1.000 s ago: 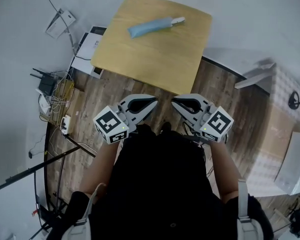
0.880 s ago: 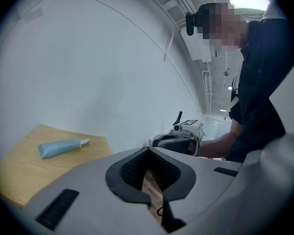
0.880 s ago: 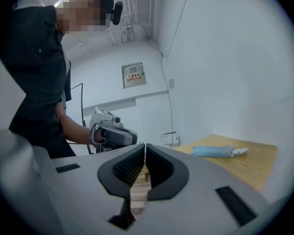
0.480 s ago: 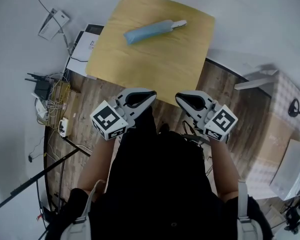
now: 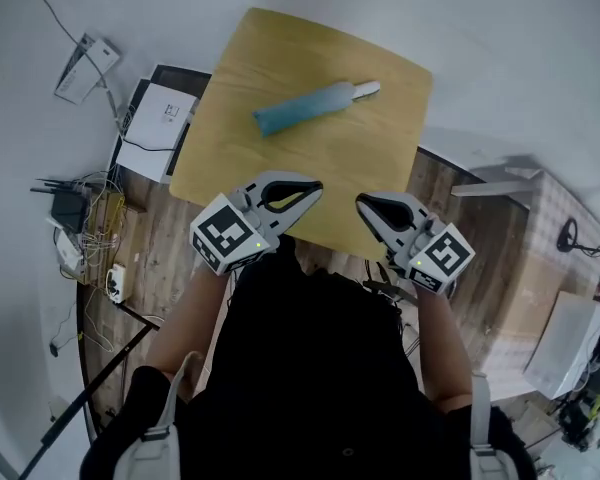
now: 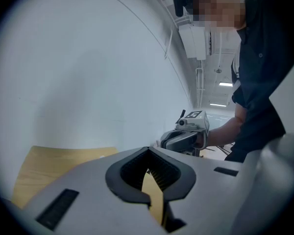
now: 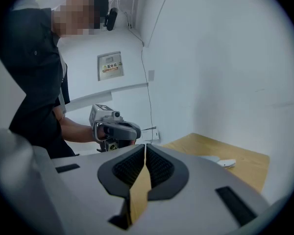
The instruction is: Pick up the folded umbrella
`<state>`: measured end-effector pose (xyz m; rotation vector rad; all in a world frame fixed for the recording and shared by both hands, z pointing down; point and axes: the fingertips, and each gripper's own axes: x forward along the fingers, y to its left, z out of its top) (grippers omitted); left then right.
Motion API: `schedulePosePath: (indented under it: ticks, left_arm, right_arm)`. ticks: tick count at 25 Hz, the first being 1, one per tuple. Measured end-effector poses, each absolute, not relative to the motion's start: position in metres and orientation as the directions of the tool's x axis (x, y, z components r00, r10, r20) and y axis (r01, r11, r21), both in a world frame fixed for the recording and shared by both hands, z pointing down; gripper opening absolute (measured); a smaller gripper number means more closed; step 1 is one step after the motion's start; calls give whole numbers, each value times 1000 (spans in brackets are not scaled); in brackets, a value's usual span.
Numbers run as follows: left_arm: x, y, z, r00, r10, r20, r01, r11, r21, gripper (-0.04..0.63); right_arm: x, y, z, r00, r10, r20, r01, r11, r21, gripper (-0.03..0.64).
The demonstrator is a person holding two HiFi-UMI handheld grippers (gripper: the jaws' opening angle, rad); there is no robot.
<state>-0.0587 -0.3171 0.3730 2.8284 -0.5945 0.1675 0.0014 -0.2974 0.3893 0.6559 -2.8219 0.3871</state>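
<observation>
Folded umbrella (image 5: 310, 107) lies on wooden table (image 5: 370, 158) over plank floor (image 5: 165, 253); left tongs (image 5: 316, 185) and right tongs (image 5: 361, 201) closed, empty.

Folded umbrella (image 5: 305, 106): teal-blue sleeve, collapsed into a short tube, with a white handle on one end. It lies flat on the tabletop (image 5: 370, 168), diagonal in the head view. It sits ahead of both sets of jaws, well apart from them, with bare wood in between. The blunt sleeve end is nearer the left gripper (image 5: 315, 186) and out past its jaw tips. The handle end points away, ahead of the right gripper (image 5: 362, 202). In the right gripper view the white handle (image 7: 226, 163) shows beyond and to the right of the jaws. Nothing touches the umbrella.
</observation>
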Motion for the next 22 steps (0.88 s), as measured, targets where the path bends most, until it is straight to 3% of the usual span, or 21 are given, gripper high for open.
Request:
schedulePosePath:
  ticks: [10,19,22]
  left_arm:
    - [-89,-395,392,921,-325,215,-363,-916,170,12]
    - [-89,-450,432,885,-330,329,-394,-907,150,14]
    - [-85,-472,452,851,-336,403,-421,-896,141,64]
  right_arm:
    - [-27,-368,399,-808,-485,333,-560,808,-182,20]
    - [-22,-427,420,-788,-513,340,-585,796,-156,20]
    - [-20,-436,431,-808,-486,332,-561,808,-183,20]
